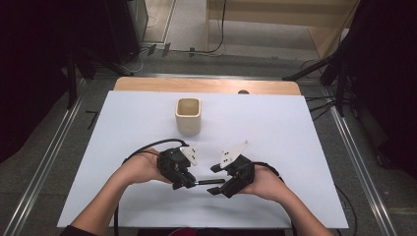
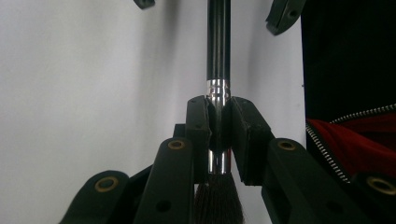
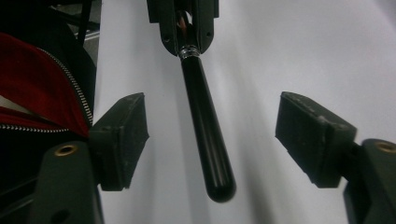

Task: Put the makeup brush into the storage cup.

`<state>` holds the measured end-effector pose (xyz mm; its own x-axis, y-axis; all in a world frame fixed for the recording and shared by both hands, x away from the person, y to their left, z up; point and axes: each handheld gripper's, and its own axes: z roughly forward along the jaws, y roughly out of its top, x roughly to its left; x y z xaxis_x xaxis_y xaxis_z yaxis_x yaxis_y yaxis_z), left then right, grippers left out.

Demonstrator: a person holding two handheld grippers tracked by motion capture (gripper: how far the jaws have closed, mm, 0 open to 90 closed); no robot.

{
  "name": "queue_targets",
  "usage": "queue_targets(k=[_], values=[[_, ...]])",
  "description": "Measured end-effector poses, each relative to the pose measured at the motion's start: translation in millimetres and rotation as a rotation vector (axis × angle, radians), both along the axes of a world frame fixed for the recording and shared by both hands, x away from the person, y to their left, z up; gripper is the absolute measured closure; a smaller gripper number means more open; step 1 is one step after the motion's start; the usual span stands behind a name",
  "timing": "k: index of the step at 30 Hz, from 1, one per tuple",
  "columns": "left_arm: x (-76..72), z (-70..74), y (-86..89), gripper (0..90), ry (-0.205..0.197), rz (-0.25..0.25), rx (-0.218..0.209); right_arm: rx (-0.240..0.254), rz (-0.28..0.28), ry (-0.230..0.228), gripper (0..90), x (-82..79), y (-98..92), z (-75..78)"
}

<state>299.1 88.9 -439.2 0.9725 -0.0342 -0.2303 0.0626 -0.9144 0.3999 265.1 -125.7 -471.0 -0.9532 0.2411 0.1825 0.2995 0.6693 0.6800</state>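
Clamping one brush (image 2: pixel 218 46) at silver ferrule, left gripper (image 1: pixel 184 183) jaws tight; bristles behind jaws. Right gripper (image 3: pixel 212 140) jaws apart, flanking black handle end without touching. One beige cup (image 1: pixel 189 116) on bench (image 1: pixel 295 147) beyond both. No readable writing.

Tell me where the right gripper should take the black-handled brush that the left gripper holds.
Grip the smooth black handle of the brush near its rounded free end, coming along its length from that end. The left gripper is clamped on the silver ferrule; the handle already lies between the right gripper's open pads, untouched.
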Motion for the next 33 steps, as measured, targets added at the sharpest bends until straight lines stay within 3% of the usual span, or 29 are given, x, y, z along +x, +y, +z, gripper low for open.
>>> queue_targets(k=[5,11,21,25,33], values=[[0.4,0.9,-1.8,78.4,0.000,-0.009,0.003,0.001,0.004,0.012,35.3,0.2,2.2,-2.0],[-0.3,-0.7,-6.2,78.4,-0.008,-0.030,0.009,0.005,0.010,0.030,52.0,0.0,6.2,-2.2],[-2.9,-0.4,-7.4,78.4,-0.015,-0.048,0.013,-0.020,0.063,0.052,69.8,-2.5,10.4,-5.0],[-4.3,0.0,-8.0,78.4,0.007,-0.057,0.008,-0.023,0.077,0.045,78.0,-3.6,10.9,-5.1],[-4.7,-0.7,-7.8,78.3,0.021,-0.062,0.004,-0.025,0.102,0.054,79.5,-4.3,11.0,-6.0]])
